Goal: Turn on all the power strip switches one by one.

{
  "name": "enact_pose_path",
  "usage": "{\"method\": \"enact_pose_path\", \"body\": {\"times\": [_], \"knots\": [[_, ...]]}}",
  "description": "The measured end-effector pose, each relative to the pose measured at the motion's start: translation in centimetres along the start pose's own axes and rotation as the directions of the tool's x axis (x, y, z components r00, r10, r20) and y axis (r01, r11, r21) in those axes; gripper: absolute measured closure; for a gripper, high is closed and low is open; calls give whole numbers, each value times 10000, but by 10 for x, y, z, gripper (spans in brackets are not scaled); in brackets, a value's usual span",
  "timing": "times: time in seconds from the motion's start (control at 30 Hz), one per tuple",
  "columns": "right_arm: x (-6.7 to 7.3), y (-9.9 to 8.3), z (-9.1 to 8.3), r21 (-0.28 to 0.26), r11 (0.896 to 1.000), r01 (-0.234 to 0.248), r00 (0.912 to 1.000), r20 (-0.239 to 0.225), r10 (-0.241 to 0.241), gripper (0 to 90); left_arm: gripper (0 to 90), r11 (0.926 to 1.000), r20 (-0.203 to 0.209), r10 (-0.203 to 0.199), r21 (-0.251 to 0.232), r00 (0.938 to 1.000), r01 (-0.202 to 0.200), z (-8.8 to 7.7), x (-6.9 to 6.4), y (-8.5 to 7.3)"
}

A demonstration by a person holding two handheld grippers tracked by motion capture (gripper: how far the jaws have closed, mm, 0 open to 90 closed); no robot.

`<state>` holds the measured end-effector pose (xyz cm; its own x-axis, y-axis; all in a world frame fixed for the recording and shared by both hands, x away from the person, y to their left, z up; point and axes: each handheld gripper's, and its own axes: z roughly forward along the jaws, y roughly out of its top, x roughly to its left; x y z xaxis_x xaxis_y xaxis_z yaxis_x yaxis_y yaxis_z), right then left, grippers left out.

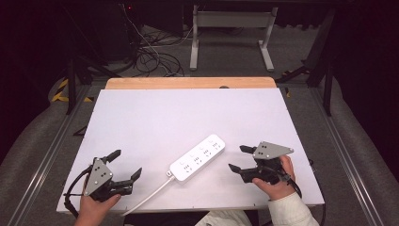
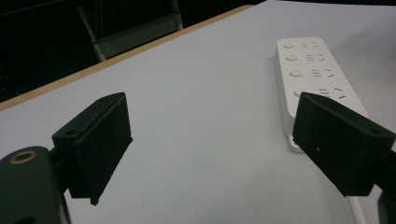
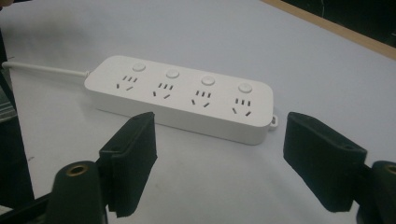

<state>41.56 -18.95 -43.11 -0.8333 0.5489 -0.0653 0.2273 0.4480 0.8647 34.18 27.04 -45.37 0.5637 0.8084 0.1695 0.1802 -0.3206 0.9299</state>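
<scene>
A white power strip (image 1: 197,157) with several sockets and round buttons lies slanted on the white table, its cord (image 1: 148,195) running off toward the front edge. My left gripper (image 1: 126,165) rests at the front left, open and empty; in its own view the power strip (image 2: 314,77) lies ahead to the right, partly behind the right jaw. My right gripper (image 1: 240,157) sits at the front right, open, its jaws pointing at the strip's right end without touching it. In the right gripper view the power strip (image 3: 182,95) lies just beyond the empty jaws.
The white table top (image 1: 188,113) has a wooden strip (image 1: 190,83) along its far edge. Beyond it stand a white frame (image 1: 230,33) and tangled cables (image 1: 150,56) on the floor. Grey rails run along both sides of the table.
</scene>
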Motion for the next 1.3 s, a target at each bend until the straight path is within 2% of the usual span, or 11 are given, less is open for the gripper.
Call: {"method": "enact_pose_path", "body": {"times": [0.07,0.27,0.37,0.73,0.77,0.93,1.0,1.07,1.13,1.17,1.3], "knots": [[0,2,0,-29,10000,46,10000,7,-46,266,118,10000,-15,44,7,10000,-44,0,0,0],[-4,13,1,-18,9997,-244,9983,-533,242,341,118,9999,-59,163,25,9998,-163,0,0,0],[-3,20,3,174,9998,-103,9988,-469,111,342,118,9999,-30,114,43,9999,-114,1,-1,0],[-3,35,8,85,10000,11,9990,-436,-7,355,118,9997,-39,226,63,9997,-226,1,-1,0],[-4,37,9,28,10000,-21,9992,-404,22,412,118,9997,-44,229,63,9997,-229,1,-1,0],[-5,41,9,-70,10000,-35,9991,-434,32,476,118,9997,-8,232,93,9997,-232,2,-2,0],[-3,45,12,106,9999,57,9991,-429,-52,577,118,9996,-29,275,84,9996,-275,2,-2,0],[-1,48,15,348,9992,219,9986,-482,-203,735,118,9996,-27,274,94,9996,-274,2,-2,0],[0,50,17,443,9985,331,9985,-448,-311,777,118,9996,-37,266,92,9996,-266,2,-2,0],[2,54,20,500,9979,412,9986,-347,-395,867,118,9996,-33,283,91,9996,-283,2,-2,0],[1,60,29,698,9973,231,9995,-213,-216,900,118,9995,-47,315,86,9995,-315,2,-2,0]]}}
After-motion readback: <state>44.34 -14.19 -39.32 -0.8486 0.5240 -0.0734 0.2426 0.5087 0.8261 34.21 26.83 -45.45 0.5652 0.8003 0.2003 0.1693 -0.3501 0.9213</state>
